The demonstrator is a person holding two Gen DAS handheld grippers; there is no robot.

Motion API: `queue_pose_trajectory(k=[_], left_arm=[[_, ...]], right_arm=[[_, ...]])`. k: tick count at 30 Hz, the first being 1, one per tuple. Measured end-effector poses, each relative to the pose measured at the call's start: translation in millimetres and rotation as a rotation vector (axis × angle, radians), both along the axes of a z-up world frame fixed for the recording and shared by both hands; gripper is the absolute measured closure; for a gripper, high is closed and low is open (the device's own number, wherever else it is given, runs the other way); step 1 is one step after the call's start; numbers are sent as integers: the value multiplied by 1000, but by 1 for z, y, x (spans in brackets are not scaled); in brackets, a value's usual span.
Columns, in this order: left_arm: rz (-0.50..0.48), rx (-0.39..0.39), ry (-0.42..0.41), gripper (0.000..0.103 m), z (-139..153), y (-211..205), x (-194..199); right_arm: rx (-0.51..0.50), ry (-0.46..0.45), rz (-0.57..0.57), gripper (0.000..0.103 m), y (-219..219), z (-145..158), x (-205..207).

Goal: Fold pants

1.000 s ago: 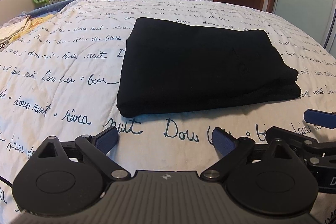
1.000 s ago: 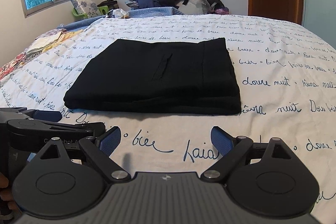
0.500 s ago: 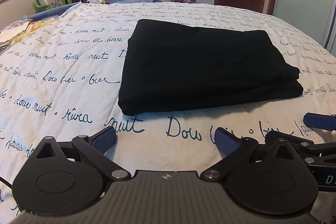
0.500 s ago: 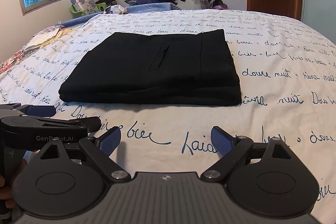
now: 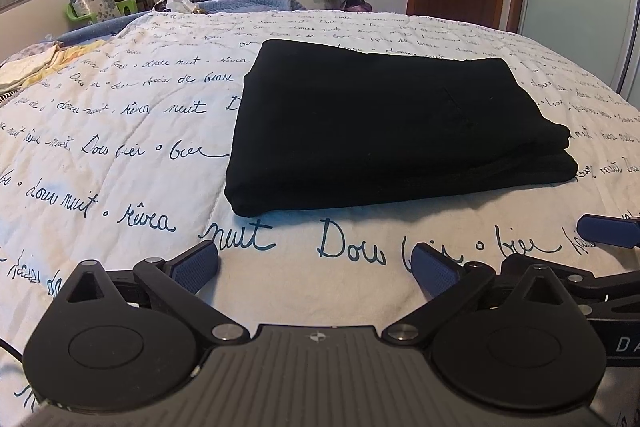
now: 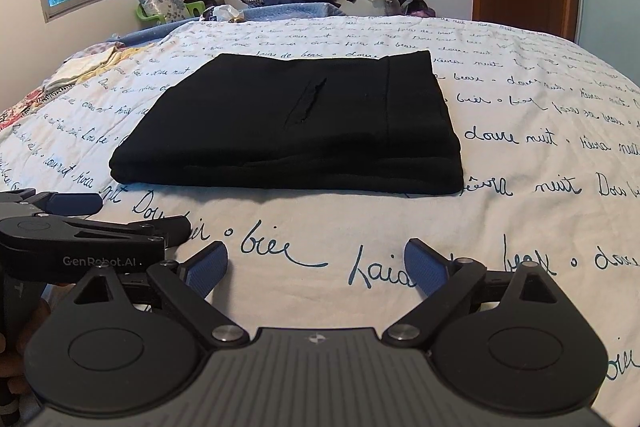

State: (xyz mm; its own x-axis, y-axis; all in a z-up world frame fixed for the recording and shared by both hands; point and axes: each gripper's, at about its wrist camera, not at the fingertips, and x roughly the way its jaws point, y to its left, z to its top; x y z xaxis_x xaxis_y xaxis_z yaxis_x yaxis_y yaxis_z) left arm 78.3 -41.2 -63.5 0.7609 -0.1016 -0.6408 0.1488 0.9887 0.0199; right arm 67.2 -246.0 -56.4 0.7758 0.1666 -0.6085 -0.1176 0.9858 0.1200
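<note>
Quilt margin between folded pants and spread tongs.

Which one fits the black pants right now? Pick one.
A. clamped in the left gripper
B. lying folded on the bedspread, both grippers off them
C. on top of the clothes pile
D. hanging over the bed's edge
B: the pants lie folded on the bedspread, with the left gripper and right gripper open short of them.

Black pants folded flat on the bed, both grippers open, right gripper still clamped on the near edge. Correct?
Not quite: the right gripper grips nothing. The right wrist view shows its jaws open over bare bedspread, short of the black pants. The rest holds: pants folded flat, left gripper open too.
</note>
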Motion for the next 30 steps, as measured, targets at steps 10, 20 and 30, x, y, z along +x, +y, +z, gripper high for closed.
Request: queue_pose_trajectory(k=[10, 20, 30], left_arm=[[13, 3, -8, 0, 3, 12, -4], [15, 5, -16, 0, -1, 11, -5], [15, 7, -19, 0, -2, 11, -6]], right_arm=[[-83, -17, -25, 7, -6, 5, -3], [-68, 4, -18, 3, -9, -4, 0], [-77, 6, -9, 0, -7, -6, 1]])
